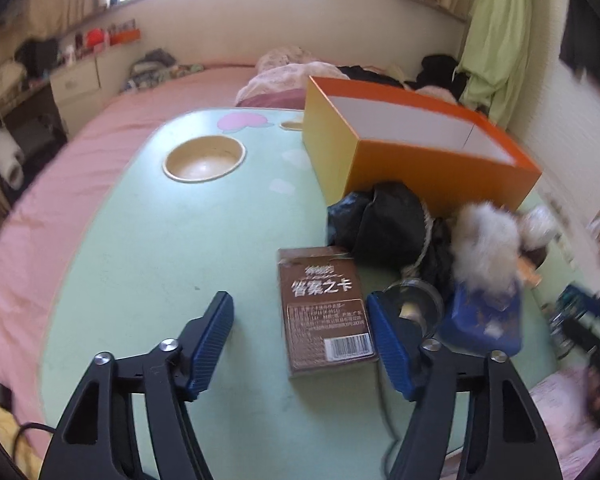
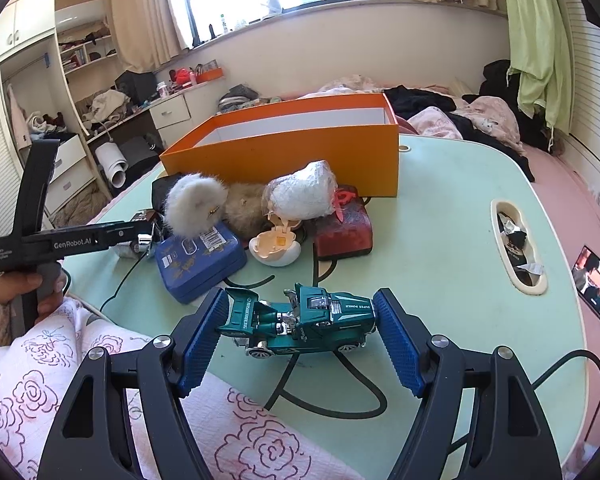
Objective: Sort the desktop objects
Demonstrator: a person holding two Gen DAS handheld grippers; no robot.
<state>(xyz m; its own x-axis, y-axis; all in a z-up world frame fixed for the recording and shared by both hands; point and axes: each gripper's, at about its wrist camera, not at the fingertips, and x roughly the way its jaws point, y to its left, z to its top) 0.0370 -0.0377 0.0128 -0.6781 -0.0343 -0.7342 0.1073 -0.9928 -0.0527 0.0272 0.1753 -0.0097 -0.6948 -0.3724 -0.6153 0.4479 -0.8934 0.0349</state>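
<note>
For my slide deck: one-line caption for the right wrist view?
Right gripper clamps a teal toy car above the green table, orange box behind.

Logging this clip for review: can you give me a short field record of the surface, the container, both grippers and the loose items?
surface: pale green table
container: orange box, open top, nothing visible inside
right gripper: shut on green toy car
left gripper: open, pads astride brown card box, not pressing it
pile before box: blue tin, white fur ball, red pouch, egg-shaped toy
</note>
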